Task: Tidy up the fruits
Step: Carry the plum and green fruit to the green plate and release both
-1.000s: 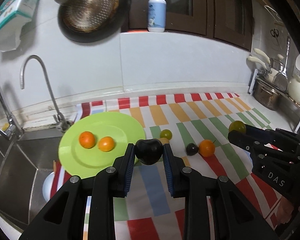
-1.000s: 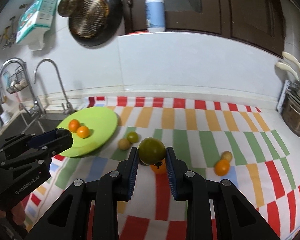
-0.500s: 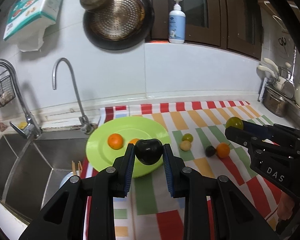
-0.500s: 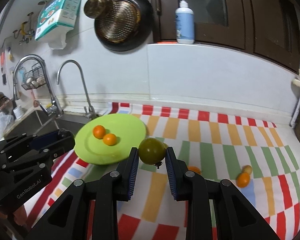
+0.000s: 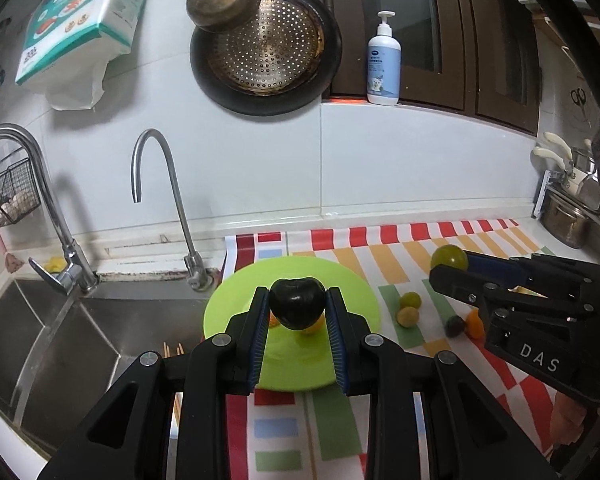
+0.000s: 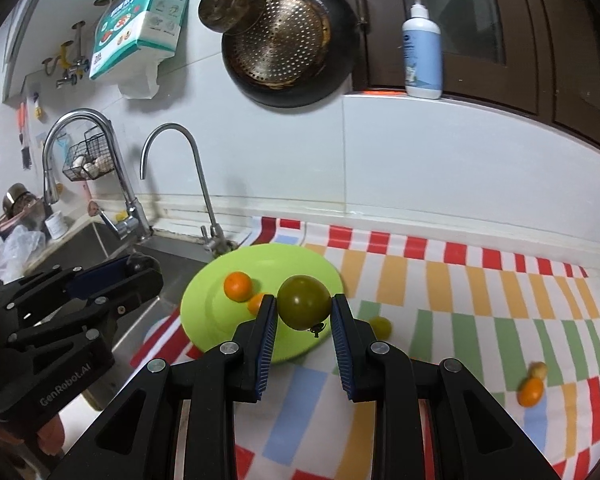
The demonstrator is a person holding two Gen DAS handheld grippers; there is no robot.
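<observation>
Left gripper [image 5: 298, 312]: its fingers are pinching a dark, near-black fruit [image 5: 297, 308] at lower centre of the left wrist view, hanging above the green plate [image 5: 352, 292].
Right gripper [image 6: 304, 314]: its fingers are pinching an olive-green fruit [image 6: 304, 302] at centre of the right wrist view, over the plate's right edge.
Green plate: it is sitting at the left end of the striped cloth [image 6: 460, 280] on the counter, just beside the sink [image 5: 100, 320].
On the plate: two orange fruits are lying there, one [image 6: 238, 286] in the open, the other [image 6: 257, 303] partly hidden behind a finger.
On the cloth: a small yellow-green fruit [image 6: 381, 327] is lying near the plate; an orange fruit [image 6: 531, 393] and a pale yellow fruit [image 6: 539, 369] are touching at the right edge of the frame.
Wall: a dark pan [image 5: 266, 52] is hanging at upper centre.
</observation>
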